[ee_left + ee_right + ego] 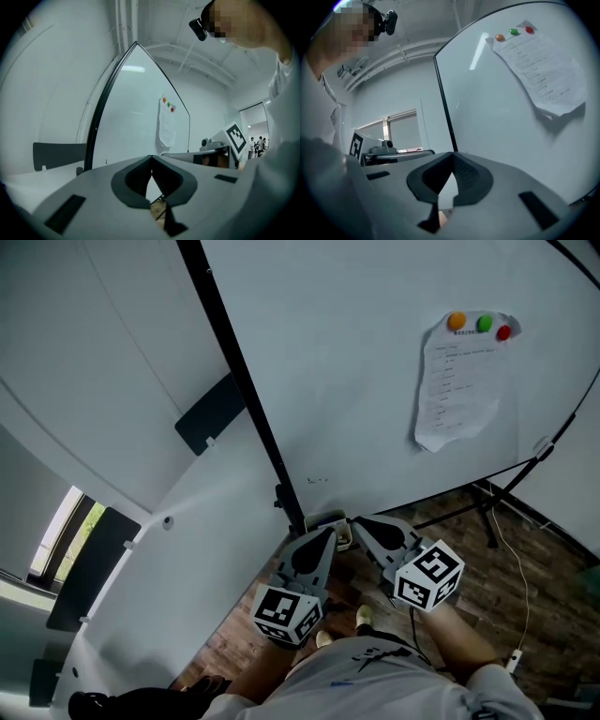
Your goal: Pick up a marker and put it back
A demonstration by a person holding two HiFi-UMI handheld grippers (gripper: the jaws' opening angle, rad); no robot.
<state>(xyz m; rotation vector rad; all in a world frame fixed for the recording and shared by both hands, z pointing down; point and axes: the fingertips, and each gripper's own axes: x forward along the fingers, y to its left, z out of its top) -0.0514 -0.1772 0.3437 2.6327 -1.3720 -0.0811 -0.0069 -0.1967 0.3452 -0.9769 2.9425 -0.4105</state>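
Whiteboard (375, 381), black-framed, fills most of the head view; it stands on thin black legs (489, 514) over wood-plank floor (534, 563). Paper sheet (461, 385) pinned upper right on the board, lower corner curling off. Left gripper (326, 532) and right gripper (362, 521) held side by side low in front of the person, both pointing at the board's bottom edge. Each gripper's own view shows its jaws closed tip to tip, nothing between them (only a small diamond gap behind the tips). Marker: cannot be picked out in any view. Three magnets hold the sheet: orange (457, 322), green (484, 323), red (503, 332)
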